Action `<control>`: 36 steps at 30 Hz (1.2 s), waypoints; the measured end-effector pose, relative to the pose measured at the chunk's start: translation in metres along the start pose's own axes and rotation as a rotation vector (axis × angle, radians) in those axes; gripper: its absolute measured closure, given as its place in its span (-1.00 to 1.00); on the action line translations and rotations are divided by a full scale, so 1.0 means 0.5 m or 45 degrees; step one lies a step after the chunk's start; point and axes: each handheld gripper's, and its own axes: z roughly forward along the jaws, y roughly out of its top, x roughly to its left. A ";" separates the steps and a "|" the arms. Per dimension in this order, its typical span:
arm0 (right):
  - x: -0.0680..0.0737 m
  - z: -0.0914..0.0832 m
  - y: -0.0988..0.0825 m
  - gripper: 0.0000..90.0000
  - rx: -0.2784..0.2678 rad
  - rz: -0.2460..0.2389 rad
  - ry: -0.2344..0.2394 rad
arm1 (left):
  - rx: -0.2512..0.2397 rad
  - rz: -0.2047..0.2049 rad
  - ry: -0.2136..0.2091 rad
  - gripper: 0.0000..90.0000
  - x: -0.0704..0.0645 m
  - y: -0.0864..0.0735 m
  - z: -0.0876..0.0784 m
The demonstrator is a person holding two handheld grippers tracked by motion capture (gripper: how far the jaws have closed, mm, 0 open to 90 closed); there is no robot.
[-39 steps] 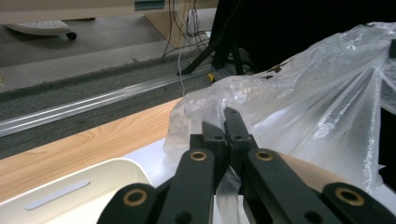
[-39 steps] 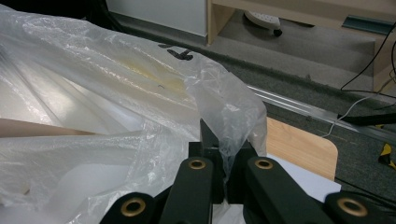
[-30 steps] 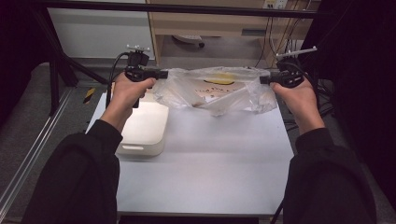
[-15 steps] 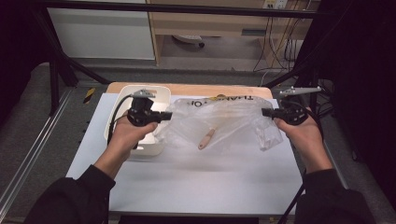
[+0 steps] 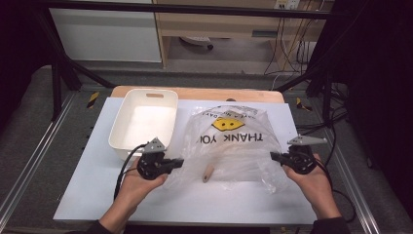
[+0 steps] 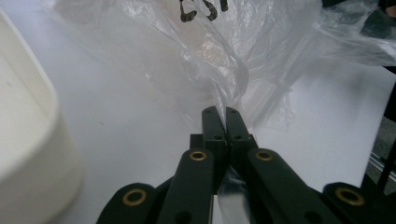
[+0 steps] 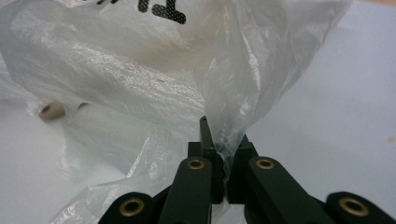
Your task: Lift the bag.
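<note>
A clear plastic bag printed "THANK YOU" with a yellow smiley lies spread on the white table. My left gripper is shut on the bag's near left edge. In the left gripper view the jaws pinch a fold of film. My right gripper is shut on the near right edge, and the film runs up from between its jaws. A small tan peg-like object lies at the bag's near edge, seen too in the right gripper view.
A white rectangular tub stands on the table left of the bag, just beyond my left hand. A wooden board borders the far edge. Black frame legs and cables lie beside the table on the right.
Both grippers have come down and toward the person with the bag held between them. The bag, held stretched in the air before, now lies flat on the table beside the tub.
</note>
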 end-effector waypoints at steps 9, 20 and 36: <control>0.008 0.012 -0.081 0.99 0.060 0.007 0.002 | 0.114 -0.001 -0.034 1.00 -0.017 -0.086 0.021; 0.034 0.045 -0.142 0.73 0.163 -0.029 0.011 | 0.131 0.059 0.081 0.76 -0.010 -0.138 0.025; 0.029 -0.008 -0.111 -0.92 -0.257 -0.012 -0.128 | -0.208 -0.077 0.252 -0.67 0.012 -0.153 -0.124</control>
